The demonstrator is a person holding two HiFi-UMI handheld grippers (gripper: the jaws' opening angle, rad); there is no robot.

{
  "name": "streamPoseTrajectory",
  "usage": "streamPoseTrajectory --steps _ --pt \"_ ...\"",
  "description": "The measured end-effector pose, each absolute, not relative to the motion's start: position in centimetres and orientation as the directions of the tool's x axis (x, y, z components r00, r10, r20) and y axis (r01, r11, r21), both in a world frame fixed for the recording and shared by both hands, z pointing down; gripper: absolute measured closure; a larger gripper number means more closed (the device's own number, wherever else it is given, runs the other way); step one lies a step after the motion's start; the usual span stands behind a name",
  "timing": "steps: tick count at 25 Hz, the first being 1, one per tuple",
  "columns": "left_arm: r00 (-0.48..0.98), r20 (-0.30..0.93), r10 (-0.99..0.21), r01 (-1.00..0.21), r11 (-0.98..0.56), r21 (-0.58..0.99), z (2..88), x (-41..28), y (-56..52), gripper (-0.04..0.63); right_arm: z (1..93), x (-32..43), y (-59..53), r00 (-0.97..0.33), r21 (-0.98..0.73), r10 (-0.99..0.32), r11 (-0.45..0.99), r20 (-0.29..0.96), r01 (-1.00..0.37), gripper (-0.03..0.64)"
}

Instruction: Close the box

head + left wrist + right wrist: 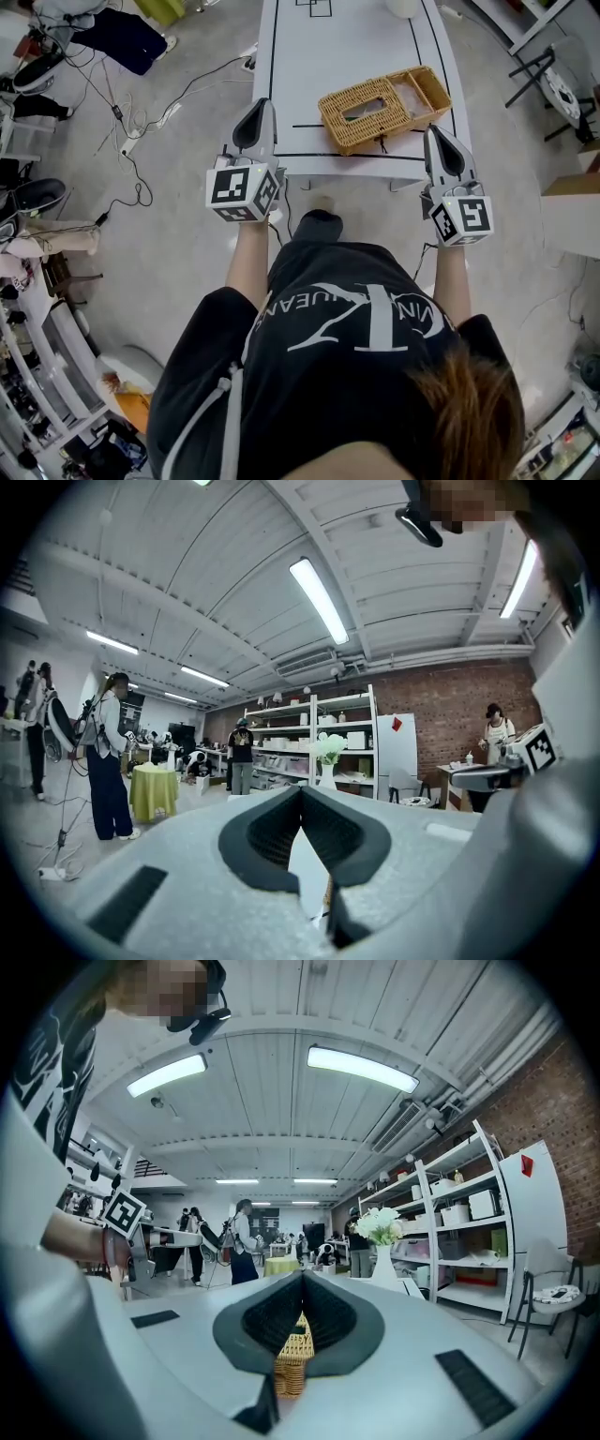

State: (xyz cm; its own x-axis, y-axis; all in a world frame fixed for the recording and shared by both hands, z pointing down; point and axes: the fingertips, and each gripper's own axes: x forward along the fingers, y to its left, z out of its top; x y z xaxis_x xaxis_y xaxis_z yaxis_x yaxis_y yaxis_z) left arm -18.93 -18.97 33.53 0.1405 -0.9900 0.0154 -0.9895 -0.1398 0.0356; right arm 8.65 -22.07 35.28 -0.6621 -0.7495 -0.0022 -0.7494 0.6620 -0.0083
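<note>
Left gripper (258, 114) and right gripper (437, 139) both pressed together, empty; nudging the open wicker box (382, 109) at right's 11 o'clock could skid it across the table (319, 56).

Box (384, 108): woven wicker, tan, rough, matt.
Counter (309, 56) under box: white, smooth, slight sheen, thin black lines on top.
Left tool (263, 103), right tool (432, 131), nearer than box: light grey matt plastic shells.
Pads (267, 1321): black, ribbed, rubber-like, dull.
Cubes (242, 190) behind tools: white, smooth, black printed squares.
Shirt (347, 319) below box: black cloth, white print.
Floor (187, 253) left of box: grey, smooth, dull, concrete-like.
</note>
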Motion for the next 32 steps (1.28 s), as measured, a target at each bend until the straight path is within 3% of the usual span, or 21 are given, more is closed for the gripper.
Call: streamPoseTrajectory --steps 32 --pt "0.120 0.025 -0.992 -0.992 -0.119 0.032 33.7 -18.1 -20.2 0.588 36.0 9.3 -23.9 -0.681 -0.017 -0.733 0.680 0.010 -0.733 0.618"
